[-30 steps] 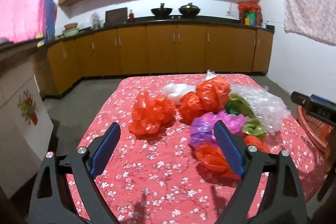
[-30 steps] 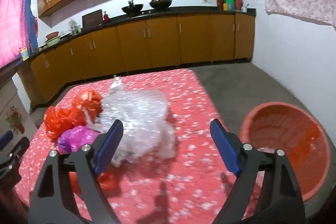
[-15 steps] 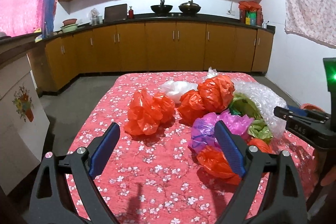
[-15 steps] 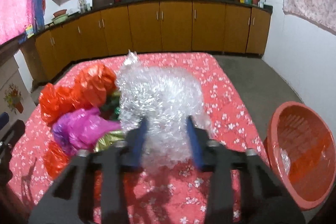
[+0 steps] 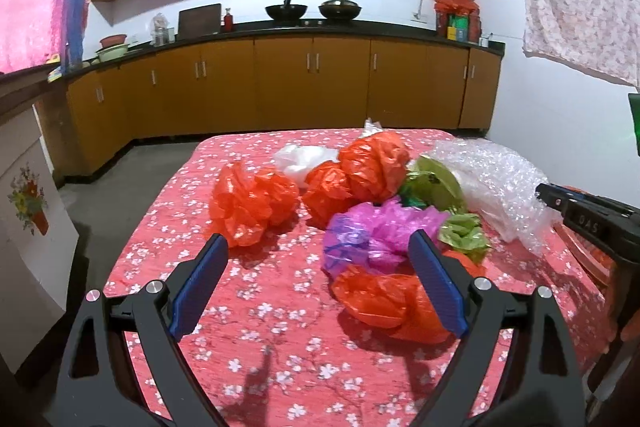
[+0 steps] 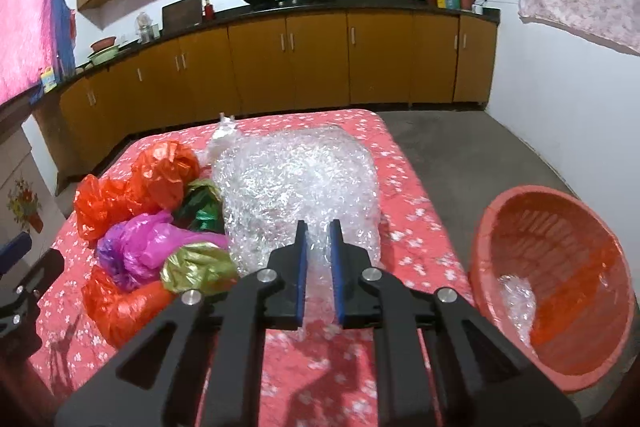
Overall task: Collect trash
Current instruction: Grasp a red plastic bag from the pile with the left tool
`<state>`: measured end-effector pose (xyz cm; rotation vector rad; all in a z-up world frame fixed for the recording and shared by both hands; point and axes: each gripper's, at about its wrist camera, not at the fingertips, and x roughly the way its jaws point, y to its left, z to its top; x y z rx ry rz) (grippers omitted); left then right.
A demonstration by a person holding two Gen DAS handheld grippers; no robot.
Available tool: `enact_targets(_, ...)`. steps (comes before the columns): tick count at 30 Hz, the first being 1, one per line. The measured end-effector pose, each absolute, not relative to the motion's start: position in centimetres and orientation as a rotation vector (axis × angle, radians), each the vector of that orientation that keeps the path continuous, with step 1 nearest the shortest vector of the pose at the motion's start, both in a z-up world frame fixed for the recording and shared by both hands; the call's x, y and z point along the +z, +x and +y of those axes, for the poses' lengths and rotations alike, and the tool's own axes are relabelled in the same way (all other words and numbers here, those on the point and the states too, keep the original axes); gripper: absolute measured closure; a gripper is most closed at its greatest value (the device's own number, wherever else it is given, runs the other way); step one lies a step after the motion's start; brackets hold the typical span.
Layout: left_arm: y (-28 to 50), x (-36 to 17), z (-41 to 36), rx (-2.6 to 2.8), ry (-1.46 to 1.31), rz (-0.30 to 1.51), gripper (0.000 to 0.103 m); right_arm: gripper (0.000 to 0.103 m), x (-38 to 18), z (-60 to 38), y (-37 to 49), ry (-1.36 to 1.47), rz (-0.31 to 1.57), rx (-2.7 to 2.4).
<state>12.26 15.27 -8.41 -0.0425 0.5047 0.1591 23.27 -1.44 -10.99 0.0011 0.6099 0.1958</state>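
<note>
A pile of crumpled plastic lies on the red flowered tablecloth (image 5: 256, 311): orange bags (image 5: 252, 203), a purple bag (image 5: 376, 235), green wrappers (image 5: 436, 183) and a big wad of clear bubble wrap (image 6: 296, 183). My right gripper (image 6: 318, 231) is shut on the near edge of the bubble wrap; the bubble wrap also shows at the right of the left wrist view (image 5: 496, 183). My left gripper (image 5: 318, 279) is open and empty above the cloth, just before the purple bag and a near orange bag (image 5: 384, 299).
An orange plastic basket (image 6: 556, 267) stands on the floor right of the table, tilted toward me, with a bit of clear plastic inside. Kitchen cabinets (image 5: 312, 87) run along the back wall. A white panel (image 5: 28, 223) stands left of the table.
My right gripper moved in on the bubble wrap and closed from wide open to shut on it. My left gripper stayed open and shifted little.
</note>
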Motion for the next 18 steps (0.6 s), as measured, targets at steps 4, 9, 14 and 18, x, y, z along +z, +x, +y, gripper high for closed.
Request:
enact_targets(4,12.4,-8.6,14.4,0.138,-0.045,0.511,0.012,0.092,-11.4,-3.6,22.4,0.012,0.618,0.159)
enact_targets(9,12.6,-8.7,13.4,0.108,-0.047,0.523,0.012,0.092,-12.1,-5.9,22.0,0.037,0.637,0.12)
enact_targets(14,12.8,-9.2,11.8,0.059,-0.025,0.543,0.012,0.092,-12.0,-6.9,21.7,0.052,0.639,0.115)
enact_targets(18,13.4,-10.2,10.4,0.025,0.005,0.572,0.012,0.092,-12.2,-7.3,21.3,0.057,0.647,0.117)
